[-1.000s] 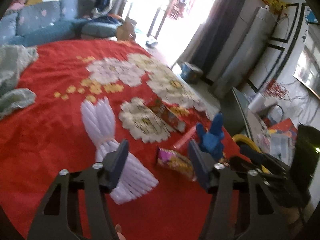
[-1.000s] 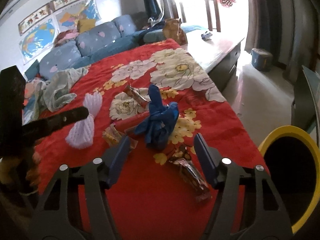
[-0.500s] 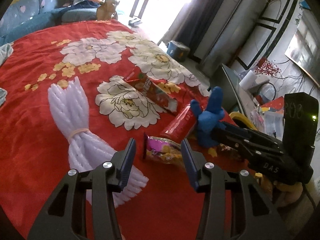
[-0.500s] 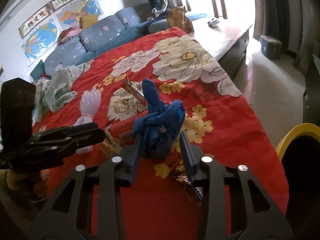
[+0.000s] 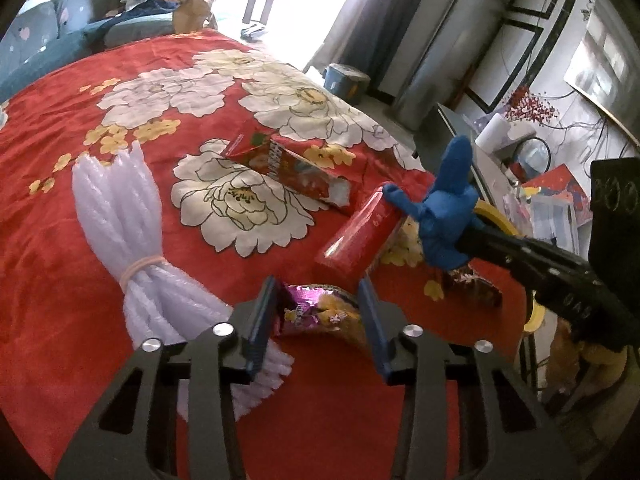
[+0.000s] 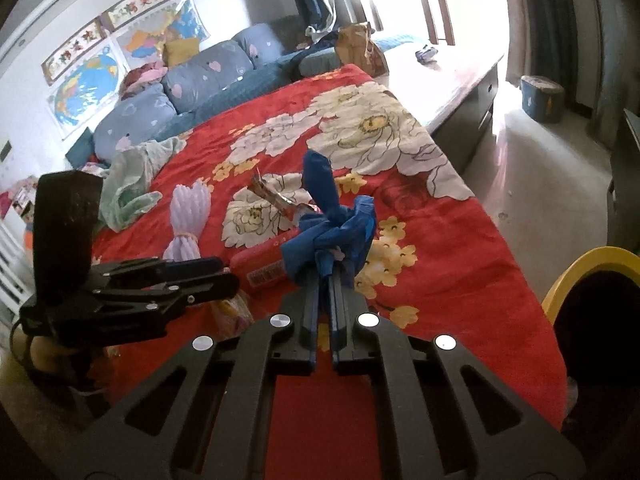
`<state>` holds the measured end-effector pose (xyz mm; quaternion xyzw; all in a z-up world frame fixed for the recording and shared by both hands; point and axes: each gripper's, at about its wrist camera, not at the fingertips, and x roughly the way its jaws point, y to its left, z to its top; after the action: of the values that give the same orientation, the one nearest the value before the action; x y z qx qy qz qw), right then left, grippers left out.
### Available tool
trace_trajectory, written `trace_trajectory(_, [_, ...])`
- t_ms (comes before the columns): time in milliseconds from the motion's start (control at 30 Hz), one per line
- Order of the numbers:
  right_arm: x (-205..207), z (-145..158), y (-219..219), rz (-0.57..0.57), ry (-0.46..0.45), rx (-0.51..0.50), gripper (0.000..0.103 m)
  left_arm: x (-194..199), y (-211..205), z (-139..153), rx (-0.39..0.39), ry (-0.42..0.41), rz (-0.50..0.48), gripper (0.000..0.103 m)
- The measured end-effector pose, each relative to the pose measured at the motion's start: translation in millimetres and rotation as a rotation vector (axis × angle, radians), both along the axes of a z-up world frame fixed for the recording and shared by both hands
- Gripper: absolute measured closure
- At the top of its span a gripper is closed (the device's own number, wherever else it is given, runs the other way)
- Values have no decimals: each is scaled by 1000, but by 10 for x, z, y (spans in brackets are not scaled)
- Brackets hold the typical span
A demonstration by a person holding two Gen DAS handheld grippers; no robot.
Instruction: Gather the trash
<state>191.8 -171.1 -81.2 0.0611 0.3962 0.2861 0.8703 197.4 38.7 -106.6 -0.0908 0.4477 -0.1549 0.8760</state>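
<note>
wrist views low, sharing red bedspread

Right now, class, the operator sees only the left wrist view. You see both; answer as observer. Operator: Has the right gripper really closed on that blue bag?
Observer: Yes. The right gripper is shut on the blue bag, pinching its lower folds.
Operator: Where is the bin's opening?
Observer: The yellow-rimmed bin stands off the bed's edge, to that gripper's right, with its dark mouth open.
Operator: Anything on the bed outside my frame?
Observer: A green cloth lies crumpled near the pillows.
</note>
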Motion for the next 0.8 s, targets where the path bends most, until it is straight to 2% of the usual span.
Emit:
trace_trajectory(100, [-13,28,-22,-6,-5,9,101,-45,8,18,3,-6,6,86])
trace_trajectory(133, [-19,37,-27,-6,-6,11,101,-65,19,37,-4,-11,12,96])
trace_trajectory(167, [-28,49,-33,-7,-9,12,101,-84,25,49,0,-15,17,102])
trace_trajectory(367, [-76,118,-58,-13,-30,15,102,-182,0,92,-5,-16,6,102])
trace_trajectory(700, [-152,304,-208,-32,-74,37,102,-358,-200,157,61,-20,-42,100])
trace_trajectory(733, [-156,325,-219,-34,-79,38,102,-372,-224,166,71,-20,-49,92])
trace_trajectory(767, [-159,351,-238,-37,-85,41,102,-387,-250,169,79,-19,-57,77])
trace_trajectory(800, [-157,372,-249,-40,-89,44,102,-394,-262,167,84,-17,-61,71])
